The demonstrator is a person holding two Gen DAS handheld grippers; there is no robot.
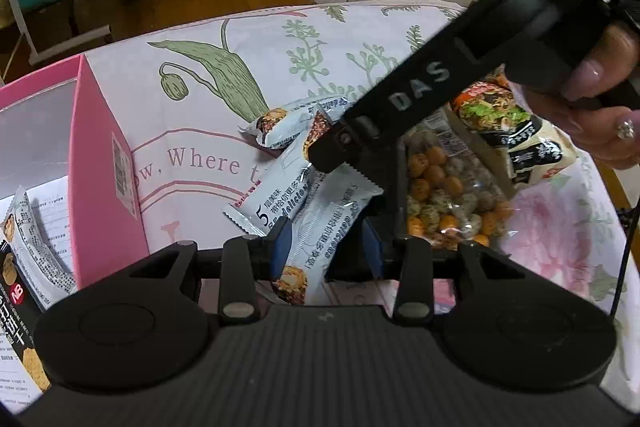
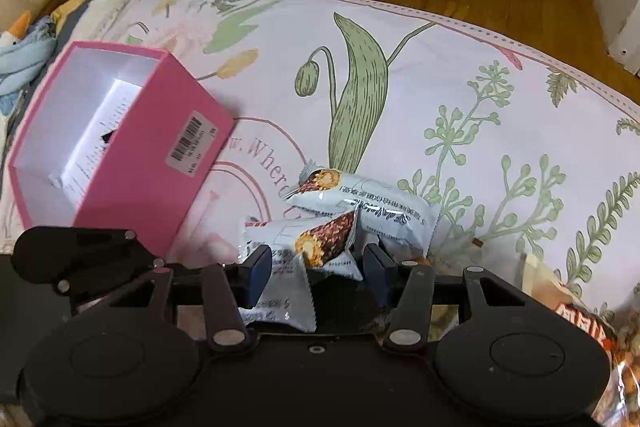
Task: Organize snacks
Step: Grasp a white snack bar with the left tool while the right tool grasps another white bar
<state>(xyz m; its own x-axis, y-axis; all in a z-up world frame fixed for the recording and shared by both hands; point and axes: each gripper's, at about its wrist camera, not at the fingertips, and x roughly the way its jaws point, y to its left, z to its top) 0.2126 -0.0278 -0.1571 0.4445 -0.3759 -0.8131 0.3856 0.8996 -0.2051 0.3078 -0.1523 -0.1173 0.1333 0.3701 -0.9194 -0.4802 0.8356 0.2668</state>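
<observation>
Two grippers: both seen low over a small pile of pale snack packets on a floral bedspread (image 2: pixel 440 75).
Left gripper (image 1: pixel 326 247): jaws narrowed round a pale packet (image 1: pixel 332 223) that lies lengthwise between the blue pads; the pads look to be touching its edges, but a firm pinch cannot be confirmed.
Right gripper (image 2: pixel 318 263): jaws part open, a packet w/ a brown roll printed on it (image 2: pixel 320 243) caught between the pads — the left pad is at its edge, the right pad shows a small gap, so no grip is seen.
Right gripper, seen from left cam: its black finger (image 1: pixel 332 151) is angled down onto the same pile, held by a hand (image 1: pixel 600 107).
Other packets: one more behind the pile, nearer the leaf print (image 2: pixel 372 199).
Nut bag: clear bag of orange and speckled balls (image 1: pixel 444 195), just right of the pile.
Noodle-print pack: beside the nut bag, farther right (image 1: pixel 496 111).
Pink box (image 2: pixel 160 131): open-topped, well left of the pile; packets are seen inside it (image 1: pixel 28 239).
</observation>
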